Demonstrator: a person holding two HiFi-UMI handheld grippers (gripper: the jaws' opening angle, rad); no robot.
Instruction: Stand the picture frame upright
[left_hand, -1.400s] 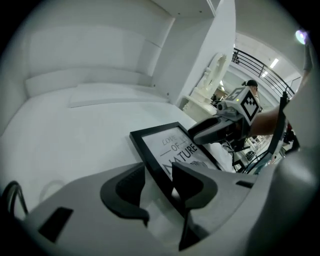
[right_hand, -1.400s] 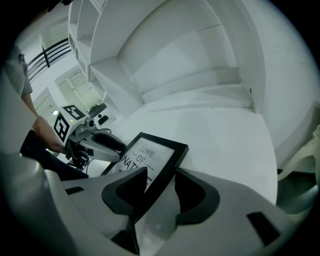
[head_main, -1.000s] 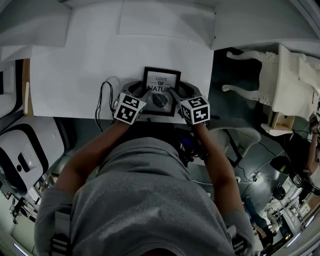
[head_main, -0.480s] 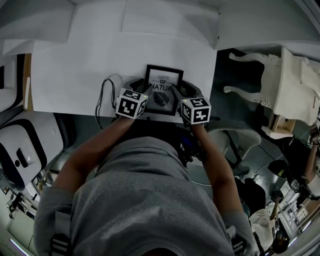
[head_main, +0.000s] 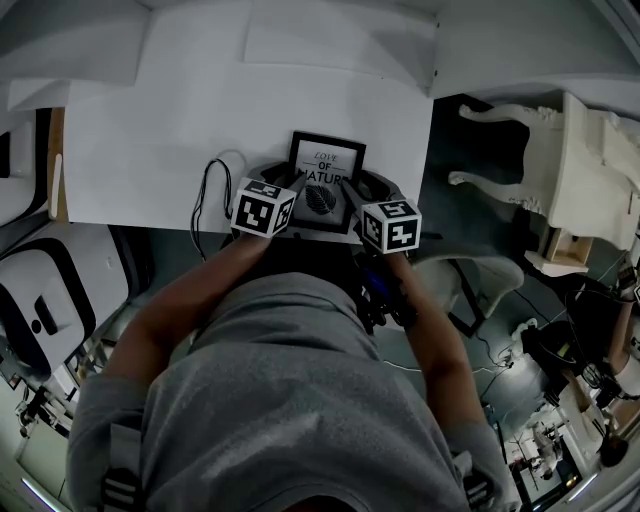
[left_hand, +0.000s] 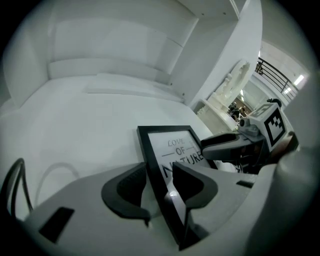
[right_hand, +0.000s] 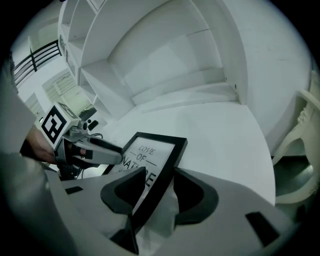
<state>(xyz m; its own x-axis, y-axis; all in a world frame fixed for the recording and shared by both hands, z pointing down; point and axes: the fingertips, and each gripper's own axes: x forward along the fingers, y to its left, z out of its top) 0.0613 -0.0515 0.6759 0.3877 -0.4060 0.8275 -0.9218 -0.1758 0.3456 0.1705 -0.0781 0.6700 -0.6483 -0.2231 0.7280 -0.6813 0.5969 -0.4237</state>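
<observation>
the jaws of your left gripper (left_hand: 160, 192) stand nearly together, 1 pad on each side of the left bar of the black rectangular picture frame (left_hand: 176, 146), so that bar is pinched between them. the jaws of your right gripper (right_hand: 157, 200) are closed the same way on the frame's right bar, 1 pad over the glass and 1 at the outer side.

the frame sits near the front edge of the white table (head_main: 150, 130), right in front of you, between your 2 grippers. its printed face, with black lettering above a dark leaf, is turned up toward you, and the lettering reads the right way round from your side. it isn't upright. in both gripper views it slants, with the far edge pointing away from you. its near edge is hidden behind the grippers, so i can't tell how much of it touches the table.

from above, the 2 grippers angle inward toward each other. each marker cube (head_main: 262, 208) sits just behind its fingers, close to the table's front edge.

a thin black cable (head_main: 205, 190) loops on the table just left of your left gripper, apart from the frame. a white carved chair (head_main: 560, 150) stands off the table's right end, well apart from the frame.
</observation>
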